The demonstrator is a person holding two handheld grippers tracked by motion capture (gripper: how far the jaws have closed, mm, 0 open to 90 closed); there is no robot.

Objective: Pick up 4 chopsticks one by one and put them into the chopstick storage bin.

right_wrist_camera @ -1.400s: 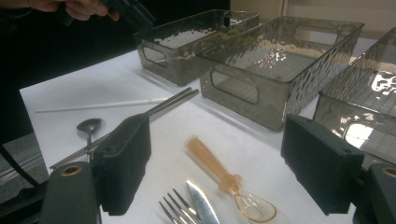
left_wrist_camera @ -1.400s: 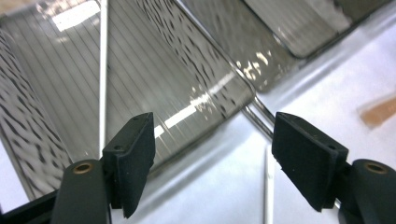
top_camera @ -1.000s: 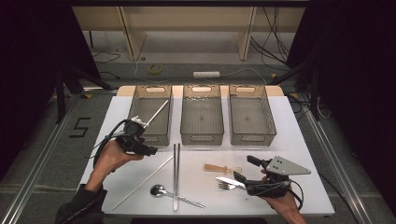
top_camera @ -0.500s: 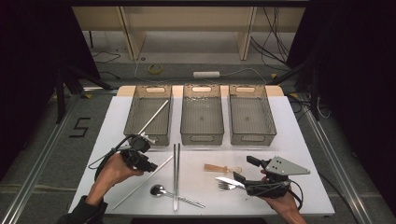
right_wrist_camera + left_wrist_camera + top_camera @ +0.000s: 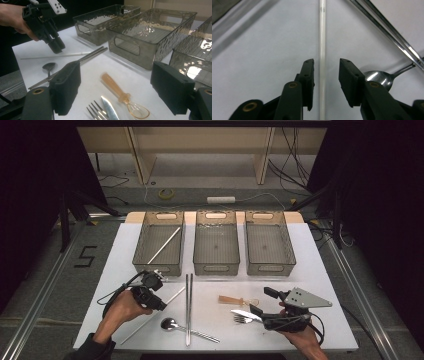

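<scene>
A: Where is the white chopstick (image 5: 322, 50) located relative to the left gripper (image 5: 326, 83)?

B: It is seen directly between the two jaws in the left gripper view, lying flat on the white table (image 5: 320, 270). Its long axis runs straight ahead, parallel to the jaws, and continues beyond the fingertips. The jaws have just been closing and are now partly open, with a narrow gap left on each side of the stick; the pads are not yet pressed on it, so nothing is held.

A: Which hand is nearer?

B: The left hand (image 5: 122, 307) is nearer. The right gripper (image 5: 257, 312) is held well apart from the stick, its jaws wide open and empty, with a fork (image 5: 98, 112) and a knife blade (image 5: 110, 108) lying just below them.

A: What is judged necessary for the coming move?

B: Only further closing is judged necessary, since the stick is already centred.

A: How are the items counted?

B: Three clear bins (image 5: 216, 242) are counted beyond the jaws, with one white chopstick (image 5: 163, 245) in the leftmost. On the table are counted one white chopstick, one pair of metal chopsticks (image 5: 188, 307), one metal spoon (image 5: 170, 323), one amber plastic spoon (image 5: 237, 300), one fork and one knife.
</scene>
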